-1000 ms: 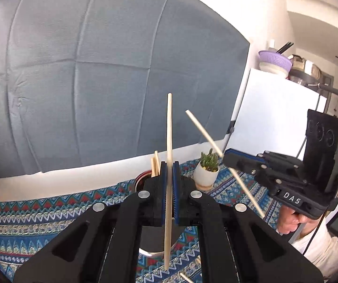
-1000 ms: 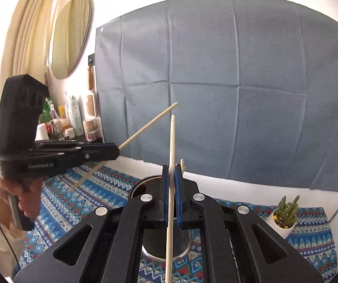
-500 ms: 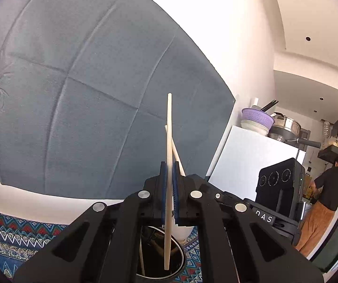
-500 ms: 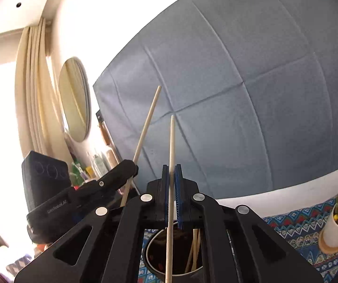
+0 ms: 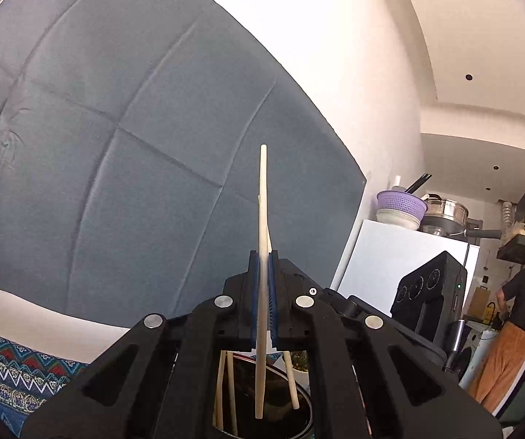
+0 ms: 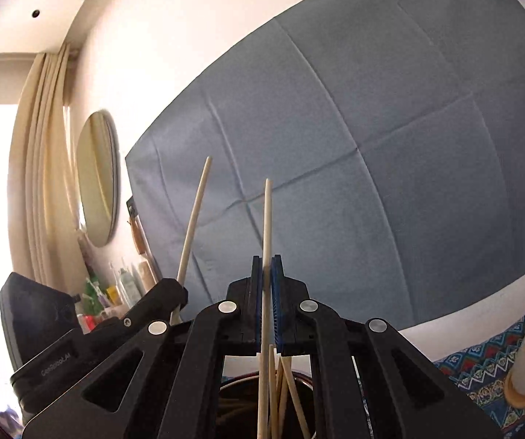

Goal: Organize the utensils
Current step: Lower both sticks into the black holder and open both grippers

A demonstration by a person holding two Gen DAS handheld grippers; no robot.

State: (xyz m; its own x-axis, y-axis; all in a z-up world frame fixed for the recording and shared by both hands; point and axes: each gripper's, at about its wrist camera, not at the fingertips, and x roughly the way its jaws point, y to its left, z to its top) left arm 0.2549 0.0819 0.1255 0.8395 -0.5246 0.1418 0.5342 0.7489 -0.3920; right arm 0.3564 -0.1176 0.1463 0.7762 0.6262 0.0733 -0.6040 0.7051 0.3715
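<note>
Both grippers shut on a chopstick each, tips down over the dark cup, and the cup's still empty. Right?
Not quite. The cup is not empty: the right wrist view shows several chopsticks standing in it. Otherwise correct: the left gripper and right gripper each clamp one chopstick over it.

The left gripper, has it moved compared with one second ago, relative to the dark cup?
Yes. The left gripper, shut on a chopstick, came over the dark cup: the cup, earlier ahead of the fingers, now lies under them with the chopstick's lower end over its mouth.
</note>
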